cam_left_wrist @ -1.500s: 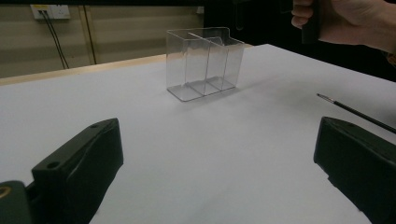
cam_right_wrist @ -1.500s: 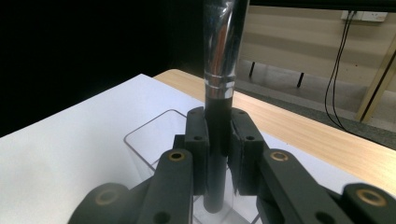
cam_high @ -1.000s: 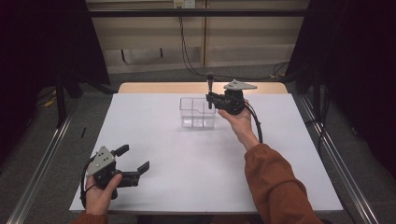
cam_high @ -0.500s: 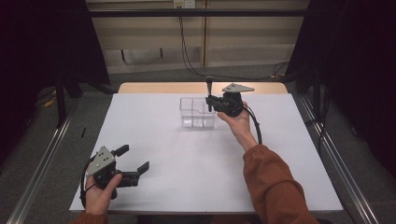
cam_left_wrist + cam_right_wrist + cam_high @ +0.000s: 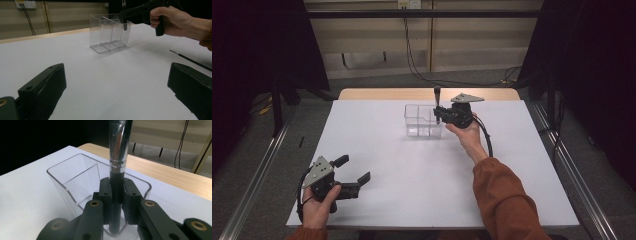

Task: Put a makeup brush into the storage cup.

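The organizer I worked at was clear, glossy plastic. The brush in my right gripper had a matt black handle and polished metal ferrule. The table cover looked matt white, its far edge bare wood.

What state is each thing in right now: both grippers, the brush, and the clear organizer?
Right gripper: shut on the brush handle, held over the organizer.
Brush: upright, its lower end inside the organizer's end compartment.
Clear organizer: upright on the table, other compartments empty.
Left gripper: open, holding nothing, low over the table's near left corner.
Thin black stick: lying flat on the table.
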`<state>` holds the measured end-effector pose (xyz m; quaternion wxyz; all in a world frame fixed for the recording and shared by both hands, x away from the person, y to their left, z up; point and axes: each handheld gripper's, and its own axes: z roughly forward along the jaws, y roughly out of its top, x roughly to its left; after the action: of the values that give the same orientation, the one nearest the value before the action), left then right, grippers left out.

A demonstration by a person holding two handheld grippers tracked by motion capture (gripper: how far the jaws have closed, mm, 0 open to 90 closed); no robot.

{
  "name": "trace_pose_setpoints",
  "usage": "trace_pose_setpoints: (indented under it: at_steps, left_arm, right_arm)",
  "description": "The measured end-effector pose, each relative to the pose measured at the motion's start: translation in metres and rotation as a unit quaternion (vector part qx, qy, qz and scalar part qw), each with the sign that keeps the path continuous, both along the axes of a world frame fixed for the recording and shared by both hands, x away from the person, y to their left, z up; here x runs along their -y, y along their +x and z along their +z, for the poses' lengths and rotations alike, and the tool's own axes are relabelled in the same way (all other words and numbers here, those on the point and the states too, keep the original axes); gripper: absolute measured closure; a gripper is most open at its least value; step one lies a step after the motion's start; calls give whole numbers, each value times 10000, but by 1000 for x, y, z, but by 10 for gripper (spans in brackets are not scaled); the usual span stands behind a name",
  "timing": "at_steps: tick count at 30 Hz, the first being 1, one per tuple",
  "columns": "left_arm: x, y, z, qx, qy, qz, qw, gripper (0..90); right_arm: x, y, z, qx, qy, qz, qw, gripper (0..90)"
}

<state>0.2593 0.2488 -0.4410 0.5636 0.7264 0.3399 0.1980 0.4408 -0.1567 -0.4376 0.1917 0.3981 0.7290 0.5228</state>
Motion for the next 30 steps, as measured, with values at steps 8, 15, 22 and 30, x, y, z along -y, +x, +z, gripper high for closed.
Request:
trace_pose_setpoints:
  at_steps: [8, 15, 22, 30]
  left_arm:
    - [0, 0, 0, 14, 18, -9, 10000, 19]
    - [1, 0, 0, 12, 60, -28, 10000, 19]
    - [1, 0, -1, -2, 74, -19, 10000, 19]
    - [1, 0, -1, 10, 80, -9, 10000, 19]
  right_arm:
    - [-1, -1, -6, -92, -31, 9, 10000, 797]
    - [-2, -1, -10, -129, -5, 36, 9999, 795]
    - [-2, -1, -8, -94, 26, -8, 10000, 759]
    - [3, -4, -5, -22, 168, -33, 9999, 685]
